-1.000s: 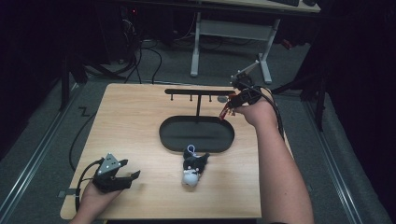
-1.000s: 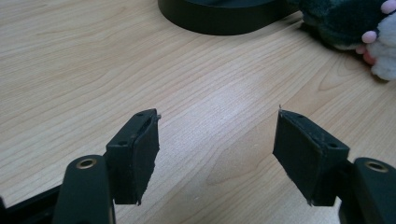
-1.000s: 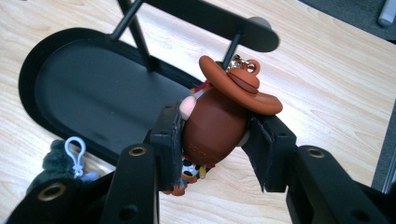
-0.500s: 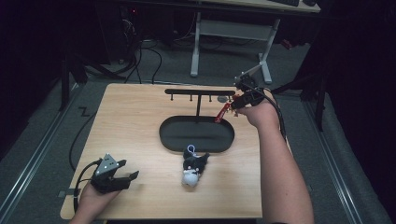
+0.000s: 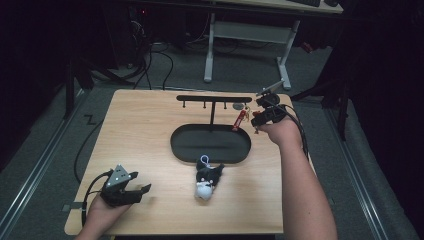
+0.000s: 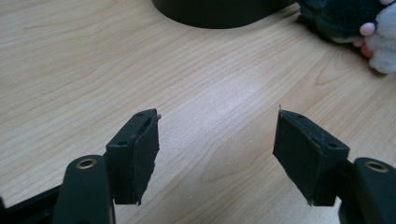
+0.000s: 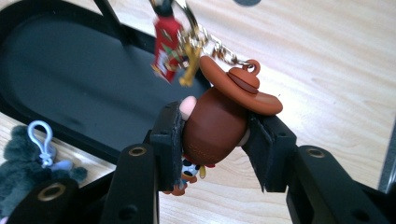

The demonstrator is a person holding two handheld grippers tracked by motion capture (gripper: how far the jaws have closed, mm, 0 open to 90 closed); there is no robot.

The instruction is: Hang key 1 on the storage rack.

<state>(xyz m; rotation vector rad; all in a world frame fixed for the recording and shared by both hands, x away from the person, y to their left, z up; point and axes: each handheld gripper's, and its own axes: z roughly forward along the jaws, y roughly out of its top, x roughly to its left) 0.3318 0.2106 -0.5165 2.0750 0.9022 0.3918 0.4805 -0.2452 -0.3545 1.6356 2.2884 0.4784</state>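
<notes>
the right gripper (image 7: 215,135) clamps a brown cowboy figure keychain (image 7: 219,121) at the black tray's (image 5: 180,150) two o'clock edge; the left gripper (image 6: 215,154) rests agape at the table's (image 5: 140,125) seven o'clock corner.

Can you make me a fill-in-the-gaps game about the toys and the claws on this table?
1. The right claw is shut on a brown figure keychain that wears a ____ on its head.
2. The left claw rests over the bare wooden table with its jaws ____.
3. The plush toy lies just in front of the oval ____ tray.
4. The loop clip on the plush toy is light ____.

Missing words: hat; open; black; blue
</notes>
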